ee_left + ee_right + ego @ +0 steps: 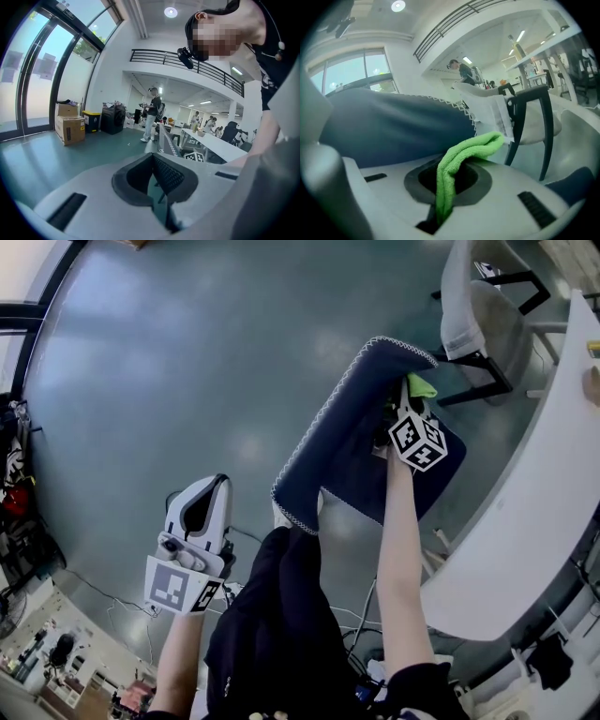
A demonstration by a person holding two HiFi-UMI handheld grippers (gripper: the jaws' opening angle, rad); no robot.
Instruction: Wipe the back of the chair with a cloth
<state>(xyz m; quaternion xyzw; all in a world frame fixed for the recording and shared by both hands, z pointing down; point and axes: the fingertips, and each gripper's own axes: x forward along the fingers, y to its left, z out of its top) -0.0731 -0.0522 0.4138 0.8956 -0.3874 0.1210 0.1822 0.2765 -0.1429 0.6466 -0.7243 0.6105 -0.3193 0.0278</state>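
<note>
The chair back (342, 432) is dark blue with a white stitched edge and stands in the middle of the head view. My right gripper (405, 413) is at its right side, shut on a green cloth (422, 385). In the right gripper view the cloth (471, 150) hangs out of the gripper (449, 187) in a fold, close beside the blue chair back (393, 126); whether it touches is unclear. My left gripper (202, 512) is held apart at the lower left over the floor, shut and holding nothing. The left gripper (157, 183) points towards the chair (166, 140).
A white table (534, 502) curves along the right side. A second chair, light grey with a black frame (487, 315), stands behind the blue one. Cardboard boxes (70, 124) sit by the windows. A person (151, 112) stands farther off. Cables (103, 601) lie on the floor.
</note>
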